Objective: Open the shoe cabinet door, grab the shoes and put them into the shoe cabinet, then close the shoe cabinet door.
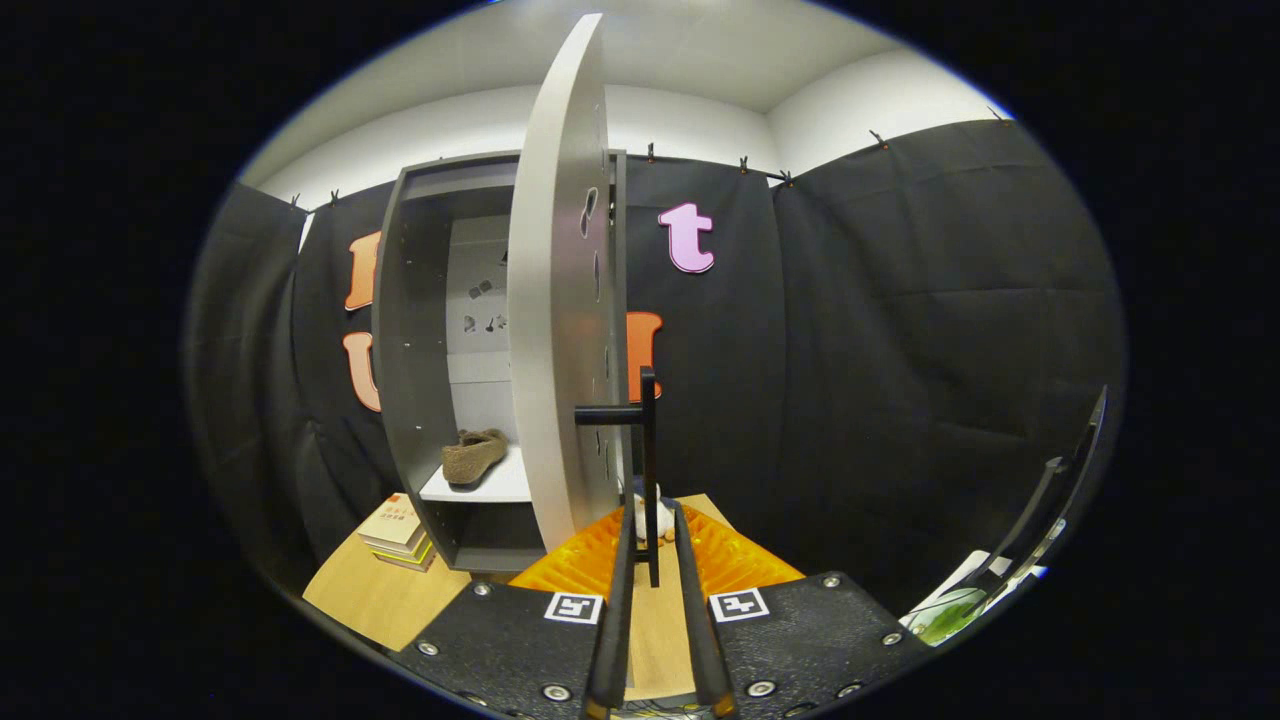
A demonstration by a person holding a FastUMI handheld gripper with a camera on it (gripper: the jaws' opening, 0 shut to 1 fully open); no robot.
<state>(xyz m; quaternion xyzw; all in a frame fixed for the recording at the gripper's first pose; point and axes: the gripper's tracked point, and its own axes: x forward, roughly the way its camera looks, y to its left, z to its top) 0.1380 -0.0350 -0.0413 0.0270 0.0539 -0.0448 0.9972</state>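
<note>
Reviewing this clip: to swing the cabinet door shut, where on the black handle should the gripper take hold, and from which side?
Grip the handle's vertical bar near its lower end, coming straight on from the front. The bar stands clear of the open door on a short post, and it already sits between the gripper's fingers, which look narrowly apart, not clearly pressing it.

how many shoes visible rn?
1. A brown fabric shoe lies on the white shelf inside the open grey cabinet. The door may hide others. The gripper straddles the black door handle.
</note>
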